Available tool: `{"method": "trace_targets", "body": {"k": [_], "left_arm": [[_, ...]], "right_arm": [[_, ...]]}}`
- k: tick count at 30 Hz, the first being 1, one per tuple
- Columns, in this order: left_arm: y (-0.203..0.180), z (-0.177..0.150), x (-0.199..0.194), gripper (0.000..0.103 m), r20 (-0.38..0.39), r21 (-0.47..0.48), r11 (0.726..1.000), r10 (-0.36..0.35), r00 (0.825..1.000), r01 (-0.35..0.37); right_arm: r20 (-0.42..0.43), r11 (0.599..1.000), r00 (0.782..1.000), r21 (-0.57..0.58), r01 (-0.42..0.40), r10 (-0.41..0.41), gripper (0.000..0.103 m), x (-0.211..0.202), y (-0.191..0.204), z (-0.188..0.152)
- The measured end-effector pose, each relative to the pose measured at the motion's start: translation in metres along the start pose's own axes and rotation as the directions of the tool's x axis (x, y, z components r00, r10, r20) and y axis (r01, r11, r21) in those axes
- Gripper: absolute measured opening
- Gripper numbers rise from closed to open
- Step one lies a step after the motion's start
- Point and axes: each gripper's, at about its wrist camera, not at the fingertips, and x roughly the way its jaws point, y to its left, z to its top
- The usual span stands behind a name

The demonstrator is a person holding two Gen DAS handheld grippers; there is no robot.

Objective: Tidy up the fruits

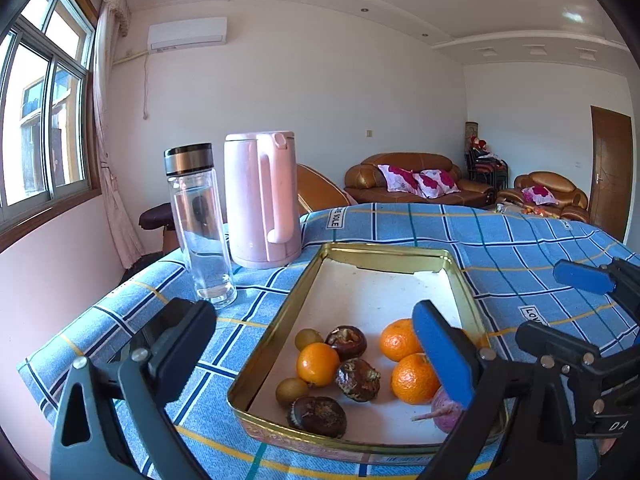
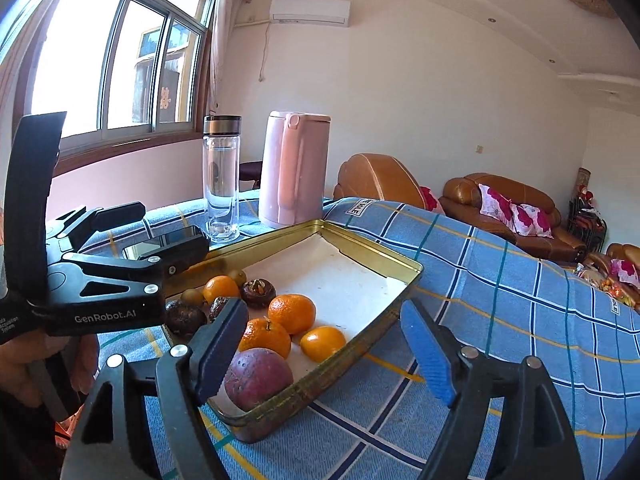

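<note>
Left wrist view: left gripper (image 1: 316,344) open over gold tin tray (image 1: 280,322) holding oranges (image 1: 317,363), chestnuts, kiwis; right gripper (image 2: 324,356) open, empty, beside passion fruit (image 2: 258,379)

A home living room, brown leather sofas (image 1: 416,178) with floral cushions (image 1: 434,181), wall-mounted air conditioner (image 1: 187,34), curtained window (image 1: 40,112), pink kettle (image 1: 262,200) on checked-cloth worktop (image 1: 520,248).

oranges (image 1: 318,364) orange | tin tray (image 1: 280,320) gold | tablecloth (image 1: 520,240) blue plaid | kettle (image 1: 260,200) pink
</note>
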Motion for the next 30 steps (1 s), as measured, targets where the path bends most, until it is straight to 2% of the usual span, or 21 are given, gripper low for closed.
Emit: {"method": "trace_targets", "body": {"k": [10,30], "left_arm": [[-0.020,0.003,-0.010,0.103,0.015,0.028,0.999,-0.023,1.000,0.023],[-0.036,0.004,-0.019,0.103,0.032,0.055,0.998,-0.044,0.999,0.042]], "right_arm": [[0.072,0.994,0.994,0.078,0.070,-0.076,0.084,-0.031,-0.026,-0.009],[0.127,0.992,0.987,0.089,0.088,-0.099,0.086,-0.053,-0.032,-0.013]]}}
